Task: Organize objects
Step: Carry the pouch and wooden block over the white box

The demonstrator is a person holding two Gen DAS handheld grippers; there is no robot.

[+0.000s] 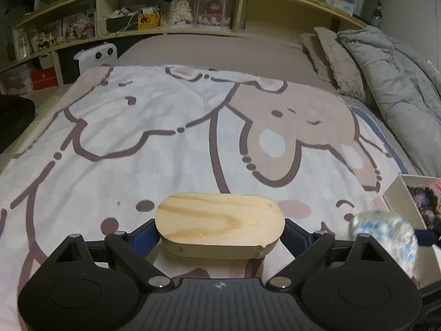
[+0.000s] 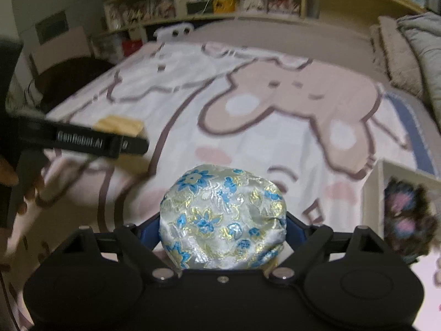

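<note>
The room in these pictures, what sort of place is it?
Most likely a bedroom: a bed spread with a cartoon-animal blanket, pillows and a folded grey duvet along one side, and a cubby shelf of dolls and boxes behind it.

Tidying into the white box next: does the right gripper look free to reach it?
Probably yes: the right gripper, holding the floral pouch, has only bare blanket before the white box.

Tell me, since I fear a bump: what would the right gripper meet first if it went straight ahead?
Probably only the cartoon blanket on the bed. The right gripper, shut on the floral pouch, points between the left gripper and the white box; depth is unclear.
</note>
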